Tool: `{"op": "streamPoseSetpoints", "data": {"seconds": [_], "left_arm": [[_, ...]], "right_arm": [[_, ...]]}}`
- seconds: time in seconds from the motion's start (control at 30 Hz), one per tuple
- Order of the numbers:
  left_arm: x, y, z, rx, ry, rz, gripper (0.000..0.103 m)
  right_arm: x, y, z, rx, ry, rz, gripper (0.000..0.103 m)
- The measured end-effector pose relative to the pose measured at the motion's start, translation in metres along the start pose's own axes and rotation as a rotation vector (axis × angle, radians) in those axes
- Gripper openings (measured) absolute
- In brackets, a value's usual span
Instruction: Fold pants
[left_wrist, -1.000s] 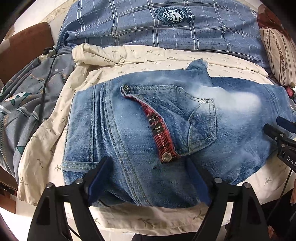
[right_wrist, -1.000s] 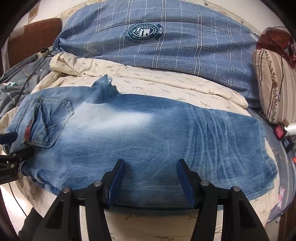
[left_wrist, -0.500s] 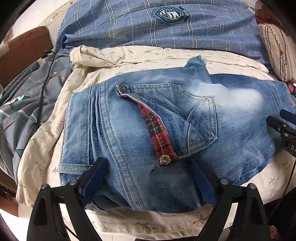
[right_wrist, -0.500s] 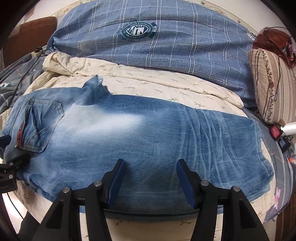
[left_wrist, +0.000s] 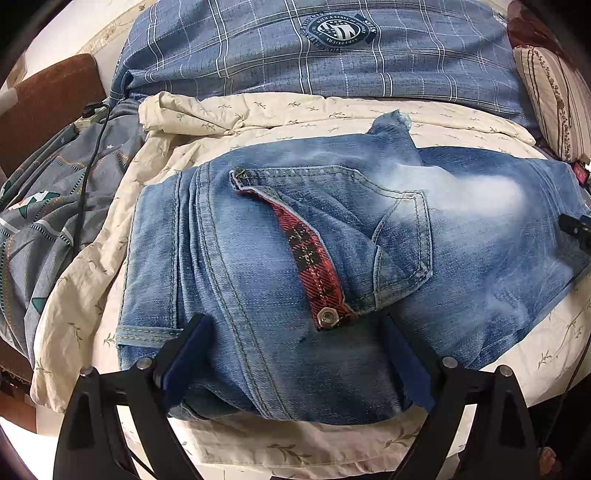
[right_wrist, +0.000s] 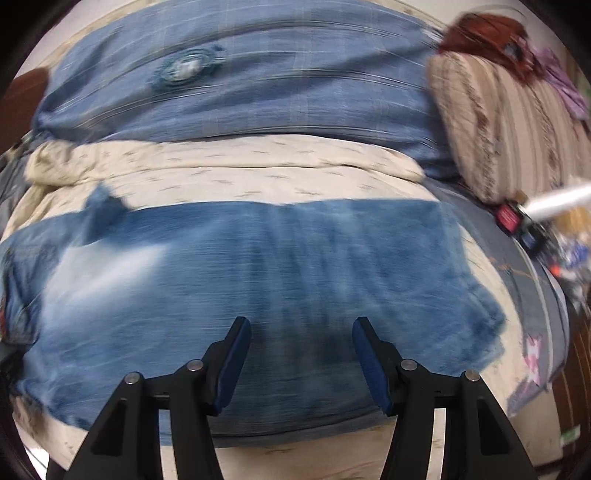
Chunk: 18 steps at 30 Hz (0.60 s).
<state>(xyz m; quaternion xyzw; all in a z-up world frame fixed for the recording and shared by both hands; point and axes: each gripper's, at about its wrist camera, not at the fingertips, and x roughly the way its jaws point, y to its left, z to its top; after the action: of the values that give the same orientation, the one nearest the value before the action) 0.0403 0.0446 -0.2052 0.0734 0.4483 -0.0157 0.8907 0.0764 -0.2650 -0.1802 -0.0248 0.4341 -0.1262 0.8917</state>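
Denim pants (left_wrist: 280, 258) flat on cream sheet (left_wrist: 258, 114) | left gripper (left_wrist: 295, 354) just opened wide, straddling waist edge | right gripper (right_wrist: 301, 362) half-open, unclamped, over leg

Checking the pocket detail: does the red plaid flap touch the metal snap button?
Touching. Left wrist view: the metal snap button sits fastened in the red plaid flap's lower end.

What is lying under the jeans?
The jeans lie on a cream leaf-print sheet, which shows all round them. Whatever is beneath the denim itself is covered.
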Motion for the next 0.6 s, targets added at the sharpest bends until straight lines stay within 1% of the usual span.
{"op": "streamPoseSetpoints", "data": {"seconds": [0.2,0.33,0.47,0.6], "left_arm": [[0.0,0.0,0.0,0.0,0.0,0.0,0.095],[0.0,0.0,0.001,0.0,0.002,0.0,0.095],[0.001,0.0,0.001,0.001,0.001,0.002,0.095],[0.001,0.0,0.001,0.0,0.002,0.002,0.095]], "right_arm": [[0.003,-0.045,-0.001,0.109,0.019,-0.086,0.061],[0.004,-0.068,-0.003,0.164,0.022,-0.114,0.061],[0.004,-0.081,-0.004,0.19,0.017,-0.134,0.061],[0.005,-0.083,-0.005,0.191,0.012,-0.138,0.061]]}}
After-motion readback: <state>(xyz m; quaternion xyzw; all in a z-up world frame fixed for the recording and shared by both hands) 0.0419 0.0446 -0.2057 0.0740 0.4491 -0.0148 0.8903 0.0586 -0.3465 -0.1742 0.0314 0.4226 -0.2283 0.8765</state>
